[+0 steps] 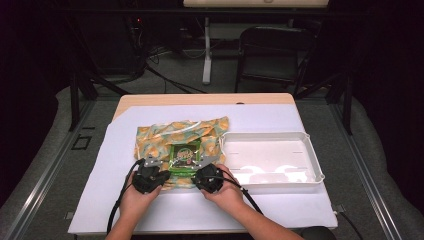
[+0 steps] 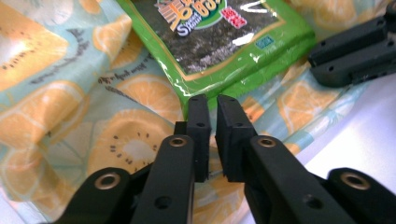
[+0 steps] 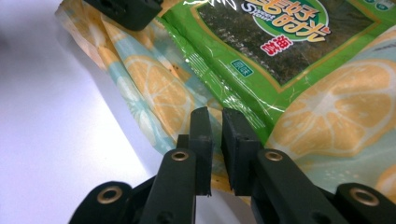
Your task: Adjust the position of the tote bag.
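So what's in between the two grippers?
In the high view, the green snack packet on the fruit-print cloth lies between left gripper and right gripper.

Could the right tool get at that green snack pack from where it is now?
Probably yes. The right tool sits at the pack's near edge on the cloth, with nothing between them; its jaws stand only slightly apart, so they may need widening.

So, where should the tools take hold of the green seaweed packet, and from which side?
Probably at the thin sealed near edge of the green seaweed packet, one tool at each near corner, coming in low from the person's side. The packet lies flat on the fruit-print cloth, so its broad face offers no grip. The left tool and the right tool already point at that edge.
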A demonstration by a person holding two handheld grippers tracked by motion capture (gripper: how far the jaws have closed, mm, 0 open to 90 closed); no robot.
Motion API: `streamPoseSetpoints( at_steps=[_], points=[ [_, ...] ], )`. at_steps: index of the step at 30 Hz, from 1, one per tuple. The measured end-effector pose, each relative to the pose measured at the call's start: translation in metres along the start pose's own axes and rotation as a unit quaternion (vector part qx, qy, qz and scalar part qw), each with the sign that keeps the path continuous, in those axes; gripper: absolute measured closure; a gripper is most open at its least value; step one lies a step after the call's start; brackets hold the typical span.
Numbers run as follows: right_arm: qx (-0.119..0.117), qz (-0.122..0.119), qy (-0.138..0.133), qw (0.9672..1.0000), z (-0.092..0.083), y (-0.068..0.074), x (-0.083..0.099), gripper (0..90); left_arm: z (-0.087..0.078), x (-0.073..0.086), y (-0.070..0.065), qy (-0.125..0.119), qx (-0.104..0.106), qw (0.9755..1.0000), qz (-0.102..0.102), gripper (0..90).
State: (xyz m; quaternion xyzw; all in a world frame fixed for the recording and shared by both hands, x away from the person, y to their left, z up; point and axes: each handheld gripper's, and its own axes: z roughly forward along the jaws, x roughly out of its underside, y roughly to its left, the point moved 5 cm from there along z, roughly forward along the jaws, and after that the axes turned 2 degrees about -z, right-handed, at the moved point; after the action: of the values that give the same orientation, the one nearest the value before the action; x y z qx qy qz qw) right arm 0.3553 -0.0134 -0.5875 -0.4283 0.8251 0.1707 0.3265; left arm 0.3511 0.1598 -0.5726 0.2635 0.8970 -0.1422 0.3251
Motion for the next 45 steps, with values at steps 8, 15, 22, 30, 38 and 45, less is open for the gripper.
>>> streamPoseSetpoints(
  at_steps=[8,15,22,30,38,45],
  points=[
    [0.004,0.004,-0.006,1.0,-0.001,0.0,0.0,79.6,-0.007,-0.01,0.006,-0.032,0.004,0.9993,-0.017,73.4],
    [0.023,0.01,-0.038,0.999,-0.018,-0.005,-0.014,75.8,-0.007,-0.025,0.012,-0.061,0.009,0.9974,-0.037,68.3],
    [0.039,0.048,-0.058,0.9964,-0.021,-0.027,-0.04,74.8,0.001,-0.038,0.021,-0.072,0.015,0.9962,-0.046,64.2],
    [0.069,0.079,-0.037,0.9938,0.0,-0.045,-0.046,74.0,0.014,-0.046,0.027,-0.072,0.031,0.9952,-0.058,60.8],
    [0.091,0.097,-0.011,0.991,0.01,-0.055,-0.04,73.8,0.025,-0.048,0.033,-0.07,0.046,0.9927,-0.087,54.5],
    [0.094,0.095,0.004,0.991,0.014,-0.054,-0.038,74.7,0.029,-0.044,0.037,-0.052,0.039,0.9934,-0.094,51.9]
  ],
)
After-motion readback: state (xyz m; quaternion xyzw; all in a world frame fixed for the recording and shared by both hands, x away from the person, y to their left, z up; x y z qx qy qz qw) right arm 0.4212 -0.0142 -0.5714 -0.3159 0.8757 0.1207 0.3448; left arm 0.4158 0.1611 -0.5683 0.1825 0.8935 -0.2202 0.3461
